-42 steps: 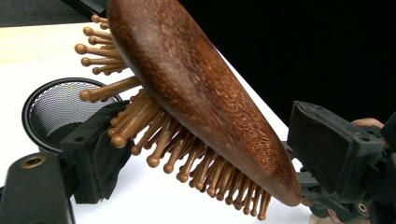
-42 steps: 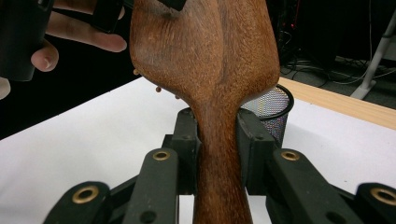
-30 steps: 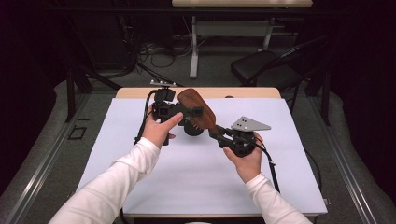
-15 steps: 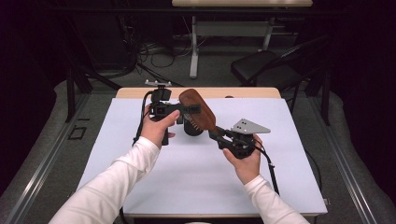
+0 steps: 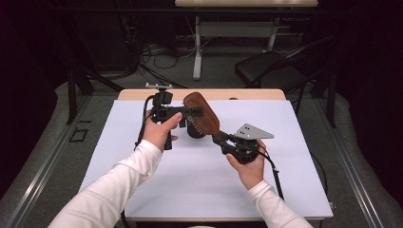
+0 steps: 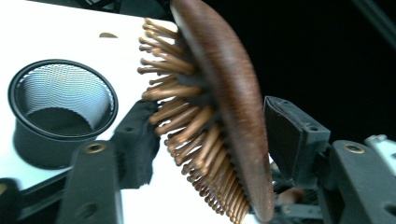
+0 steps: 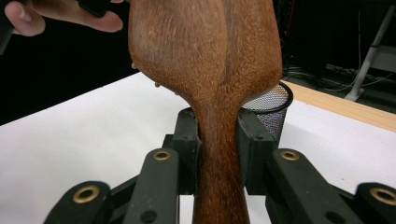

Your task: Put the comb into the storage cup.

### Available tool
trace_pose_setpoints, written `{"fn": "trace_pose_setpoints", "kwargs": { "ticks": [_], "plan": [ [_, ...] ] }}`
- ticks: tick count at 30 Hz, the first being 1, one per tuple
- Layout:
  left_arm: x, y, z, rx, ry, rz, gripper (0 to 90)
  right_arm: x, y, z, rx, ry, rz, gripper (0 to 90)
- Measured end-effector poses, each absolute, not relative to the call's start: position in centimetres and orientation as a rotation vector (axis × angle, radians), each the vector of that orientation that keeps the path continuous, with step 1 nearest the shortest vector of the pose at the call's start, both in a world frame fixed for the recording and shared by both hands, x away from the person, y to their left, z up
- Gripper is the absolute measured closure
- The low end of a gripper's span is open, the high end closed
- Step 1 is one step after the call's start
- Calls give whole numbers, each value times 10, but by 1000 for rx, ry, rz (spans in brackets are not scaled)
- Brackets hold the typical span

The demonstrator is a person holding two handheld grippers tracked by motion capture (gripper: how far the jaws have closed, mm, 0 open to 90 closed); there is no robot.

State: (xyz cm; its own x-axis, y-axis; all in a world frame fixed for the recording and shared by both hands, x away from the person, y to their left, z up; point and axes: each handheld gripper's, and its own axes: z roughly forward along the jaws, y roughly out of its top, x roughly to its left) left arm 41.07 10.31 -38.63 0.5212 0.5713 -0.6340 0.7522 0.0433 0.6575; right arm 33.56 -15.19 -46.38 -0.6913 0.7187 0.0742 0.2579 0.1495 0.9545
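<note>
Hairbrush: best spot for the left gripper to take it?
Probably the paddle head of the hairbrush, one pad on the smooth wooden back, the other on the bristle side. The right gripper already clamps the narrow handle, and the left gripper straddles the head, its jaws having just been closing.

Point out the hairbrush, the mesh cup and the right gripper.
hairbrush (image 7: 205, 51), right gripper view, wooden back of its head
mesh cup (image 6: 60, 93), left gripper view, inner mesh wall
right gripper (image 7: 218, 144), right gripper view, between its pads
</note>
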Motion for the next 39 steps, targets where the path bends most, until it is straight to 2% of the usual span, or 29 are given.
{"fn": "trace_pose_setpoints", "kwargs": {
  "ticks": [16, 39],
  "plan": [
    [412, 102, -389, 1616, 1167, -342, 502, 333, -157, -475, 941, 2035, 1568, 719],
    [416, 103, -391, 1610, 1229, -405, 540, 333, -155, -480, 916, 2068, 1577, 692]
  ]
}}
